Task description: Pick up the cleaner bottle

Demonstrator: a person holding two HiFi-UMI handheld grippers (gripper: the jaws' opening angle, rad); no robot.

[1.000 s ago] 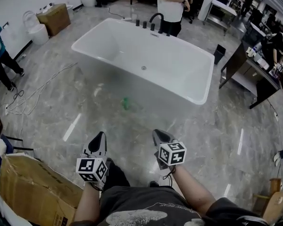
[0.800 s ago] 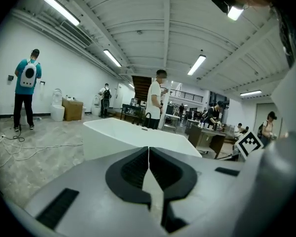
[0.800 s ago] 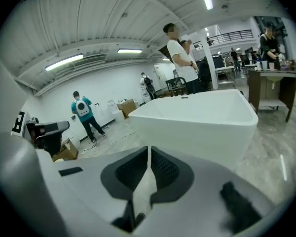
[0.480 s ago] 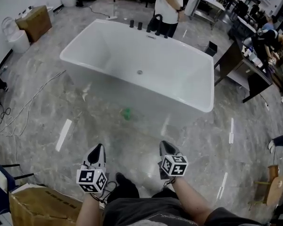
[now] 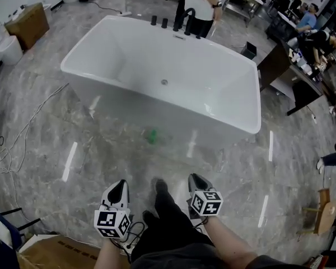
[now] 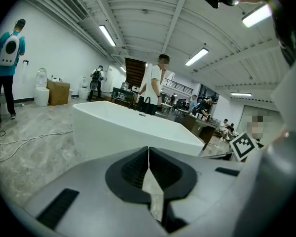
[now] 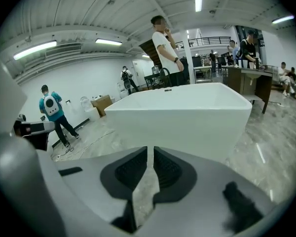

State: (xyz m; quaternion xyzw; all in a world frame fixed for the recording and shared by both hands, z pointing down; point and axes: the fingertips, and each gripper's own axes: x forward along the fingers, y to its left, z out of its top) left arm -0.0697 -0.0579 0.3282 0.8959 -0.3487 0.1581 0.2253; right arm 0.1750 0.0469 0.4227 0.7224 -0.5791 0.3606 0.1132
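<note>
A small green thing [image 5: 151, 135], perhaps the cleaner bottle, lies on the grey marble floor just in front of the white bathtub [image 5: 157, 102]; it is too blurred to make out its shape. Both grippers hang low, near my body and well short of it. My left gripper [image 5: 120, 185] is shut with nothing between its jaws, and my right gripper [image 5: 196, 179] is shut and empty too. In the left gripper view the left gripper [image 6: 148, 149] points at the tub's side. The right gripper [image 7: 150, 149], in its own view, faces the tub's corner. Neither gripper view shows the green thing.
A person [image 5: 203, 4] stands behind the tub by its black faucet [image 5: 185, 22]. Cables [image 5: 22, 133] trail over the floor at left. A cardboard box [image 5: 56, 251] sits at my lower left, another box [image 5: 29, 20] at far left. Dark desks [image 5: 291, 74] with people stand at right.
I have stepped closer to the tub, and a dark-trousered leg now reaches forward between the grippers. Both grippers have sunk lower in view and stayed shut.
</note>
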